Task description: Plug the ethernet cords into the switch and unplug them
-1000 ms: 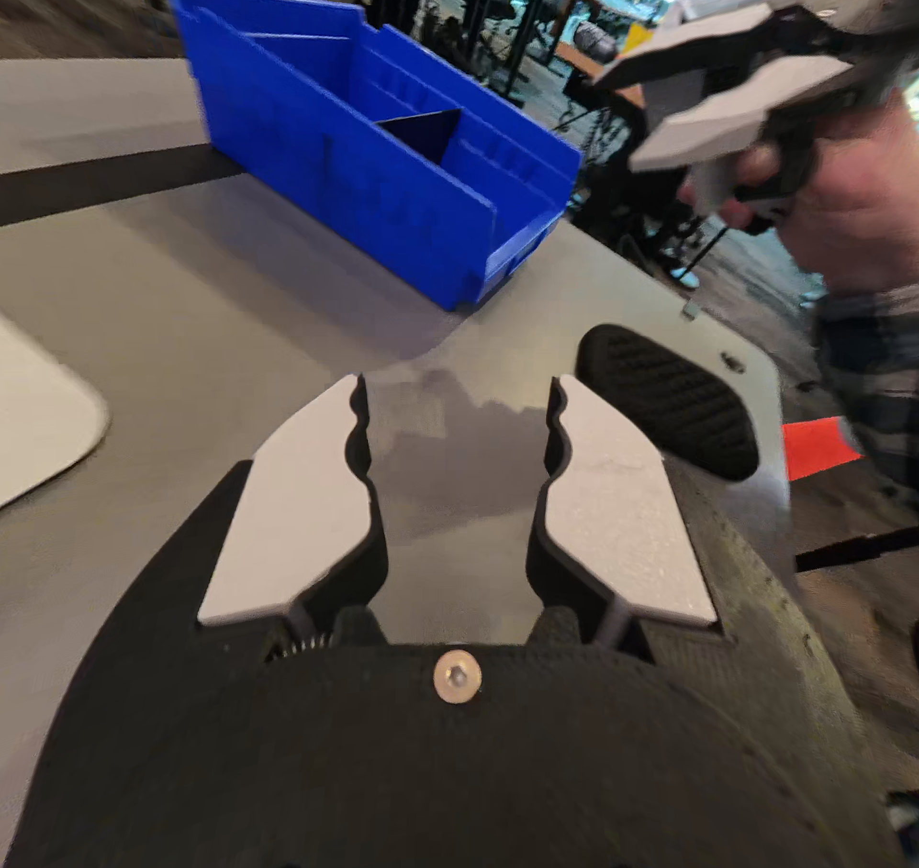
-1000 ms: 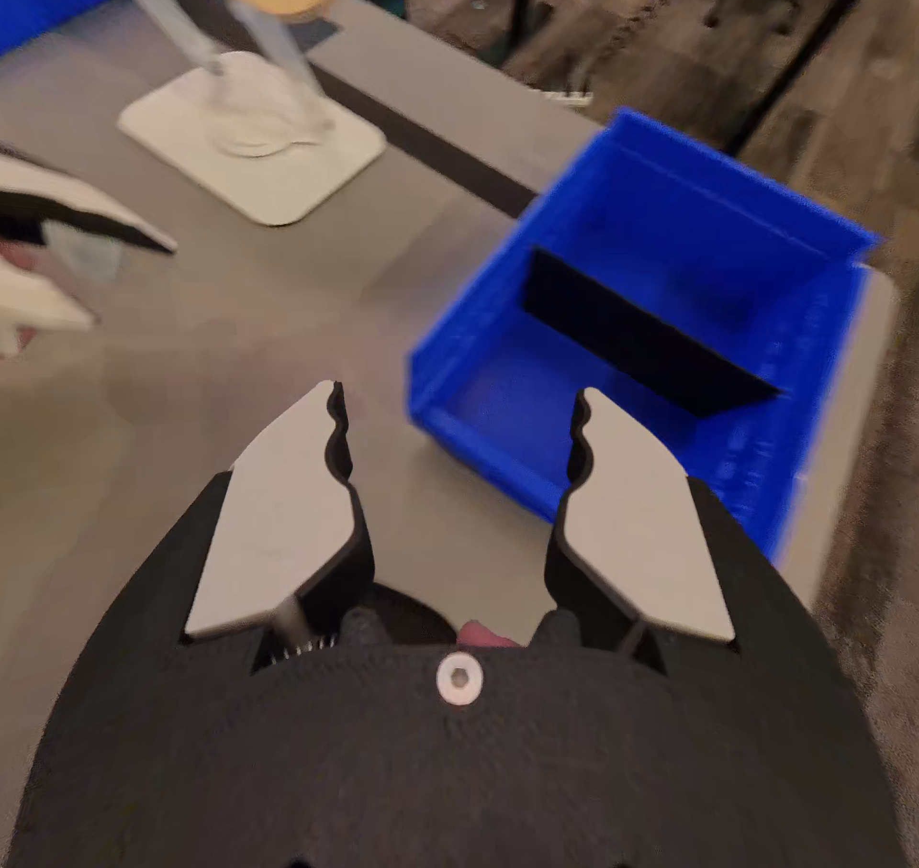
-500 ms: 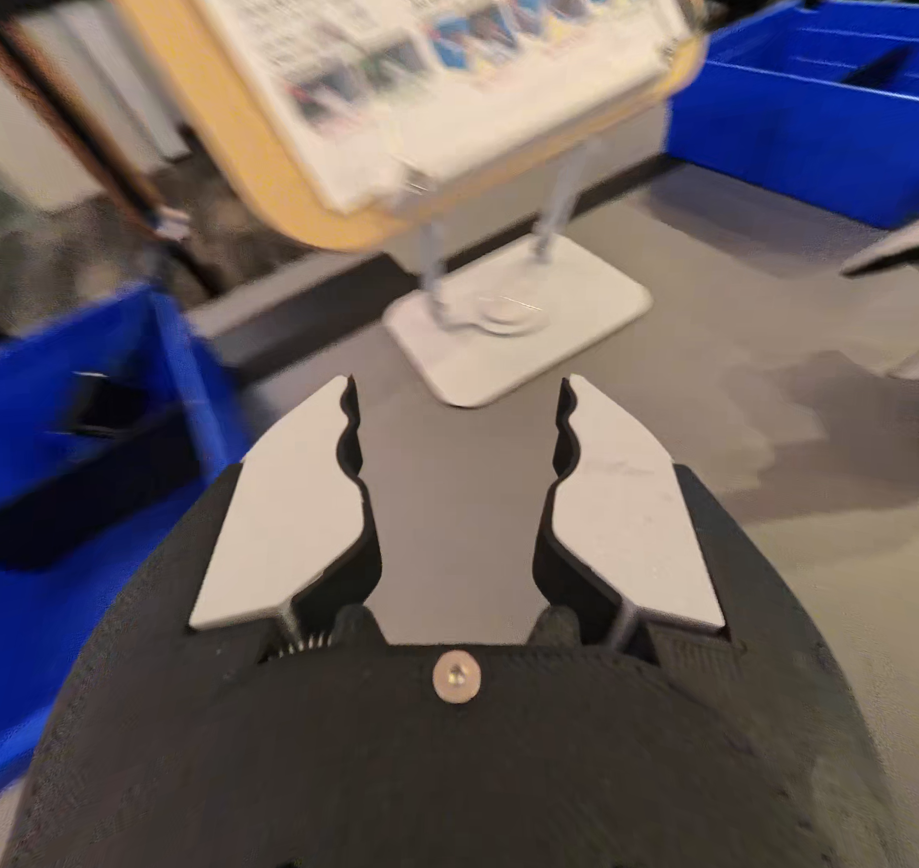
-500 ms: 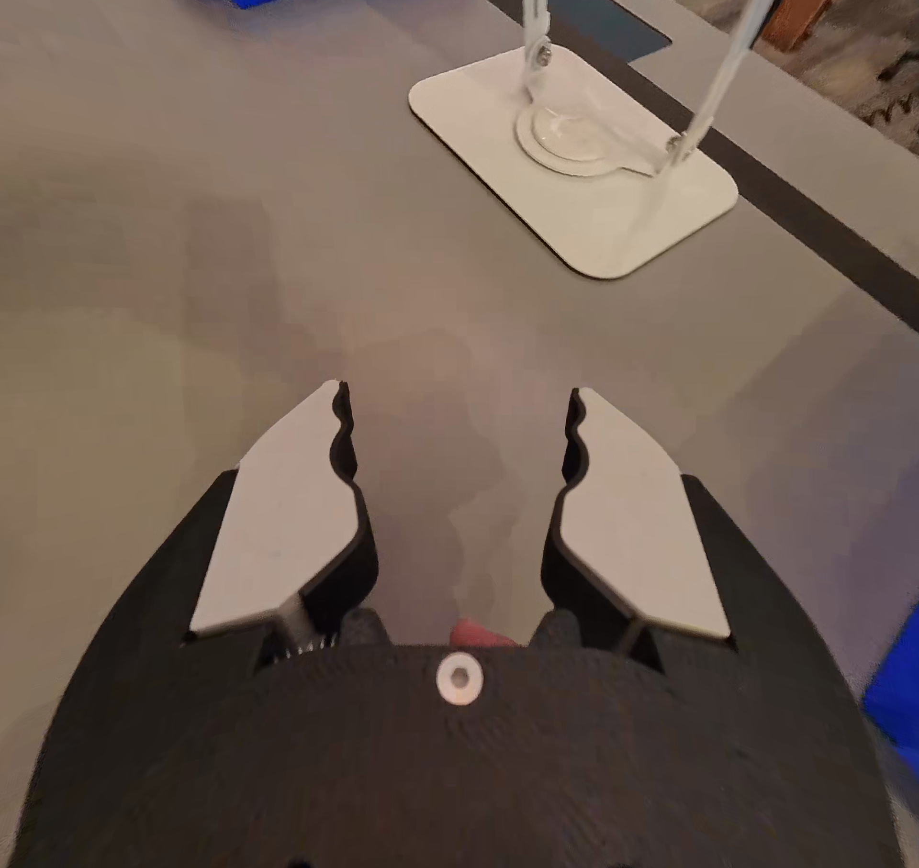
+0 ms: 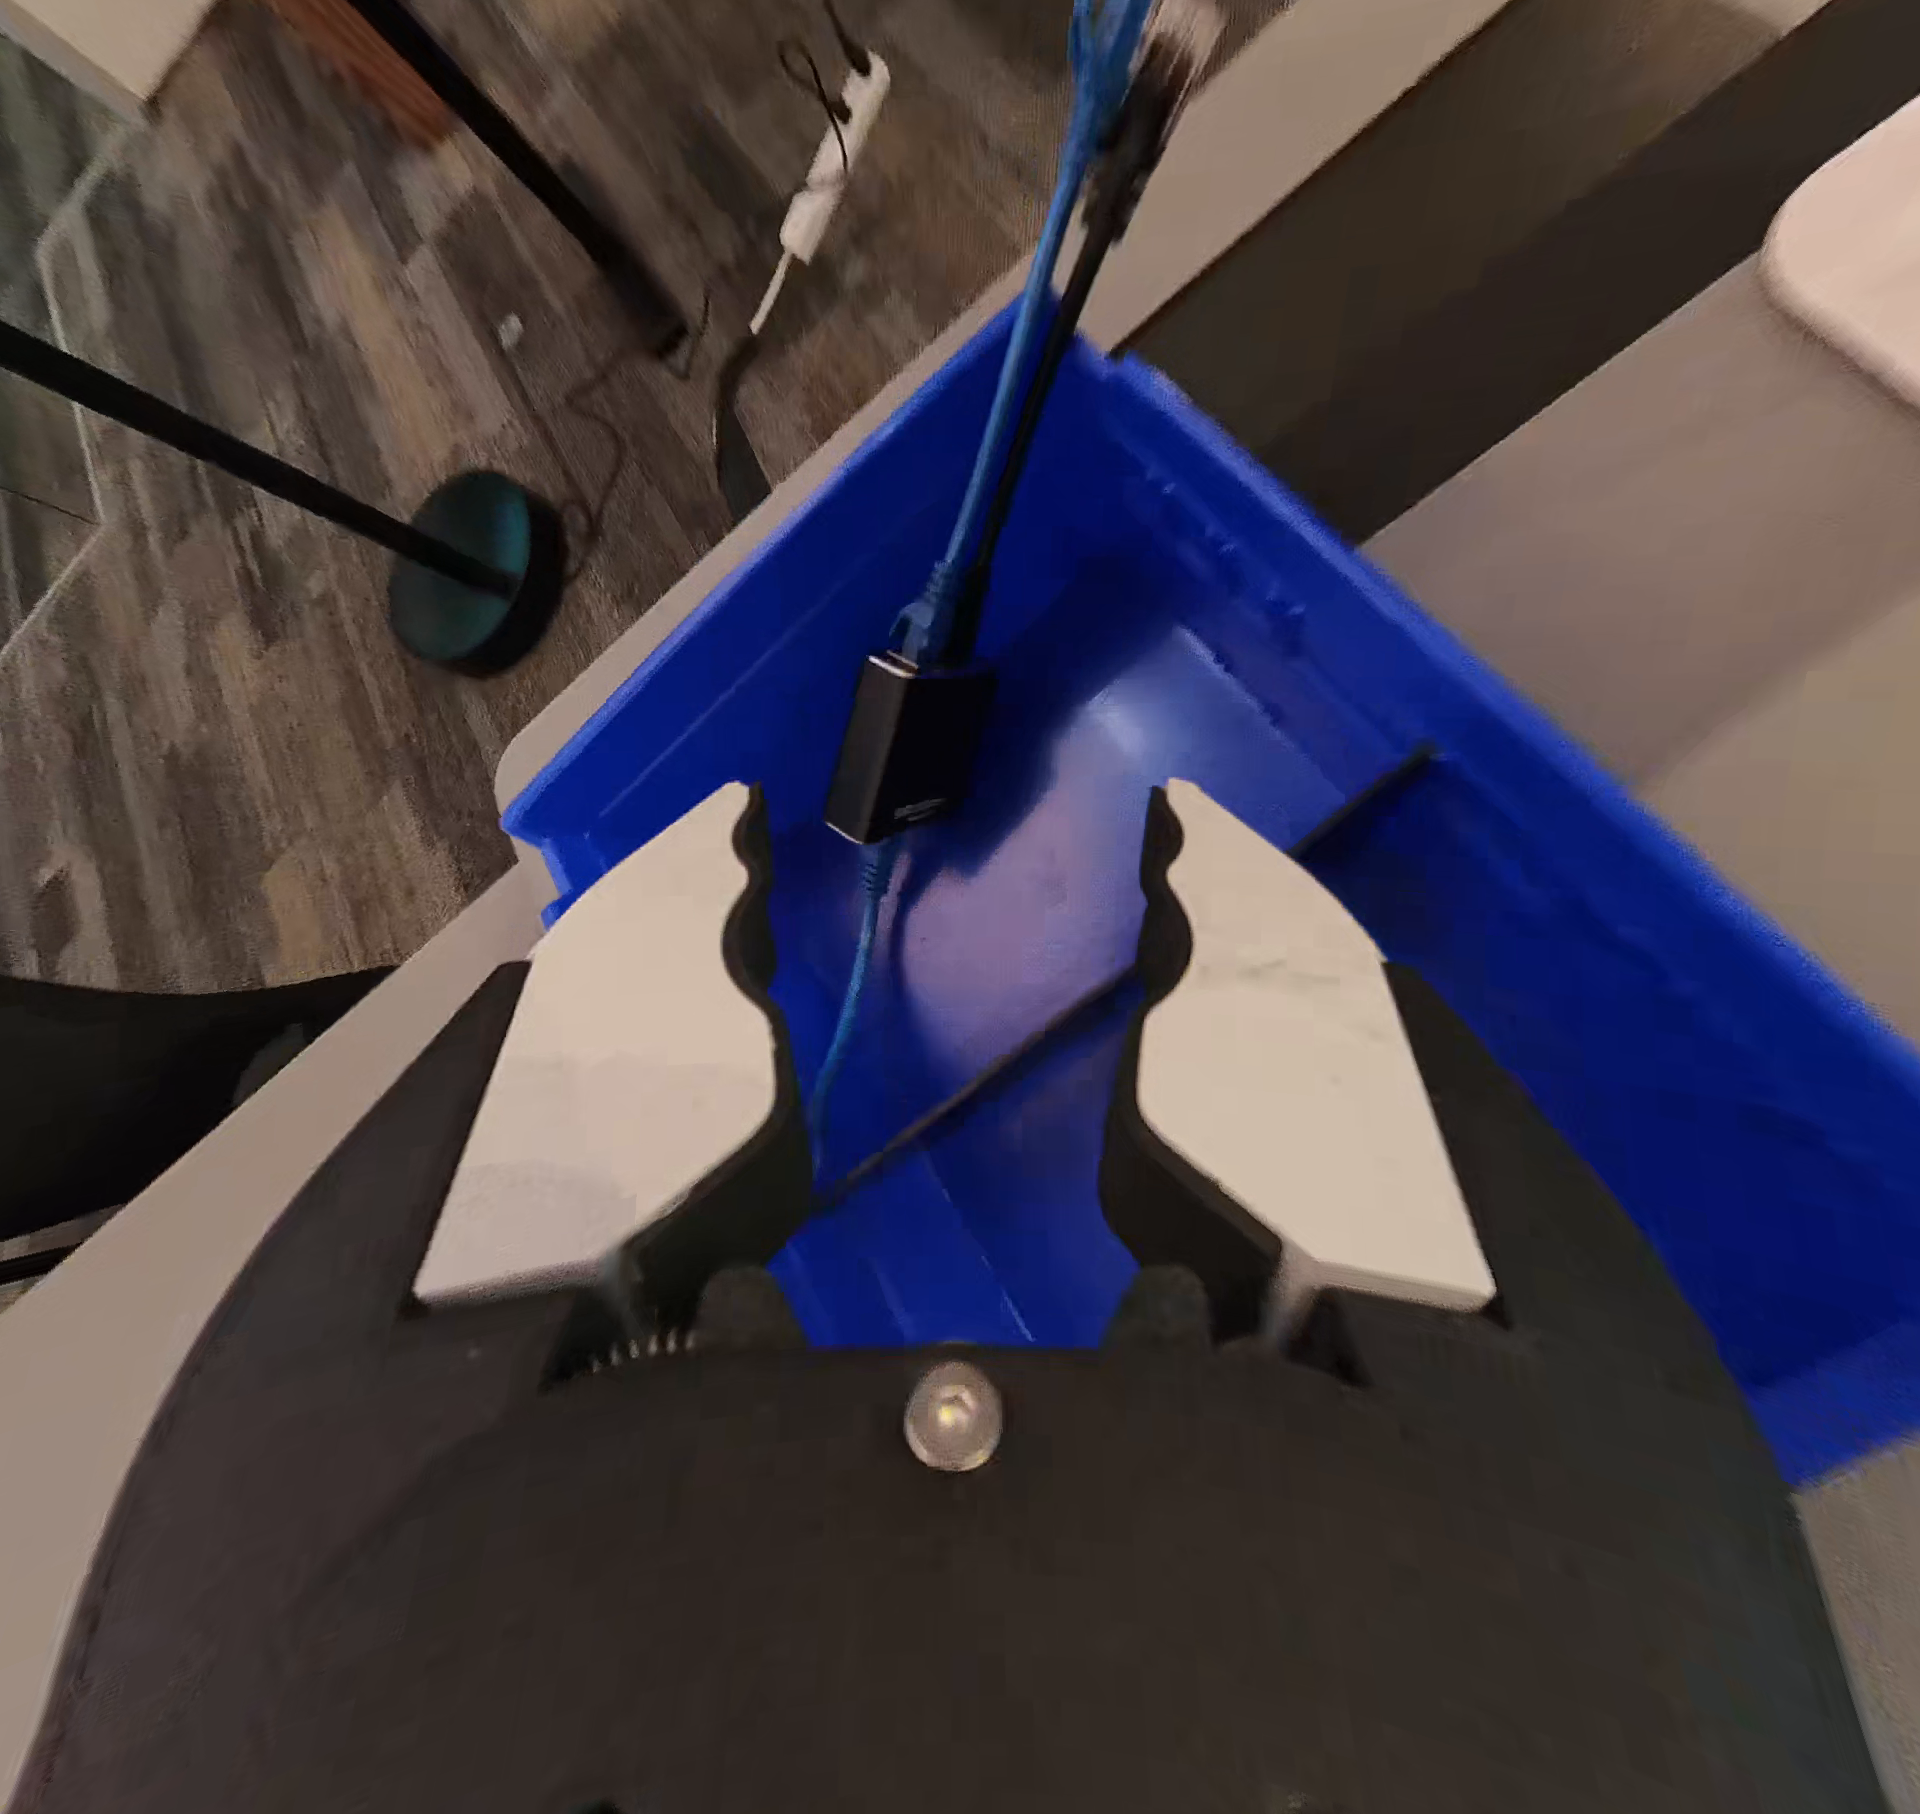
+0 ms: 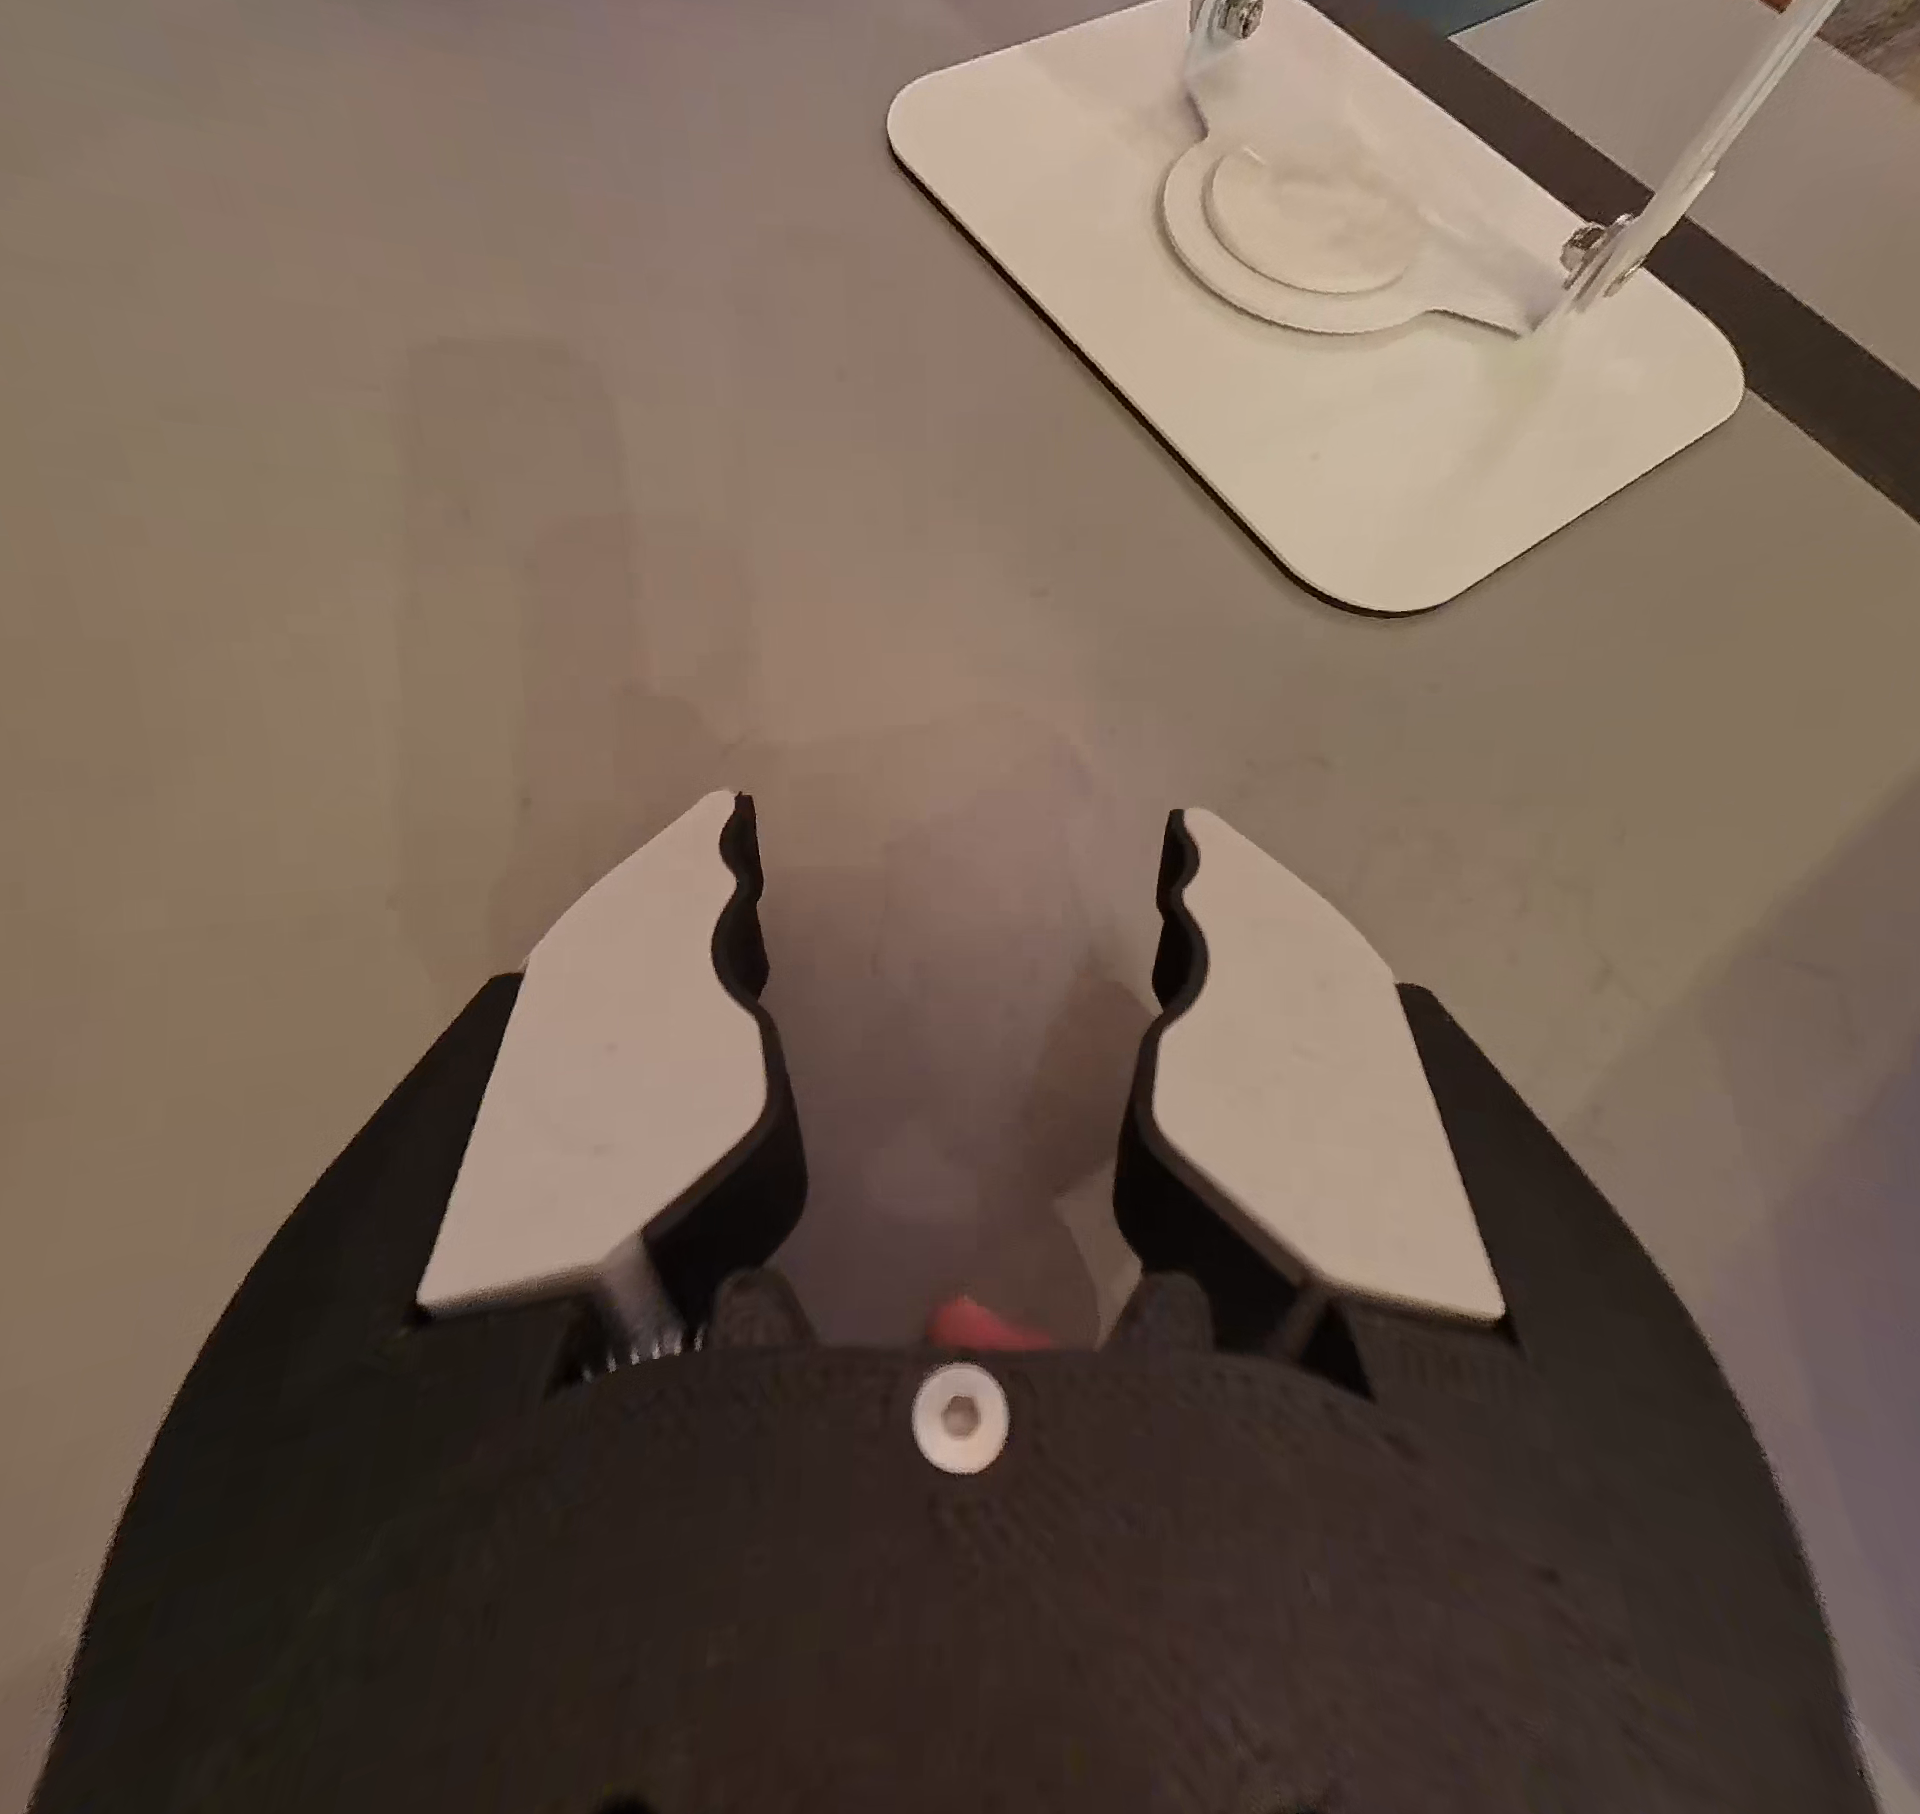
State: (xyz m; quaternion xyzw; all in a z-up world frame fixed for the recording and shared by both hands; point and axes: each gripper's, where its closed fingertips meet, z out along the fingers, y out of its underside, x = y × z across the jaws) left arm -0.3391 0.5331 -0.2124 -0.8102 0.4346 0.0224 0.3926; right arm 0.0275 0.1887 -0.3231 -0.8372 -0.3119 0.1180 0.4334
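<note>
The black switch, blue ethernet cord in its far end, stands in the blue bin at the grey table's corner. You're reaching: left gripper spread, empty; lower astride it. Right gripper gapes over bare table (white stand base beyond). Patterned floor below.

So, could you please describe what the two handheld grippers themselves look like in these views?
Both look alike. The left gripper and right gripper each have a broad, rounded black body with a textured surface and a single silver screw at its centre. Two flat pale grey fingers taper forward, each with a wavy black inner pad. A small metal spring shows at the left finger's base. No sleeves or cables show.
</note>
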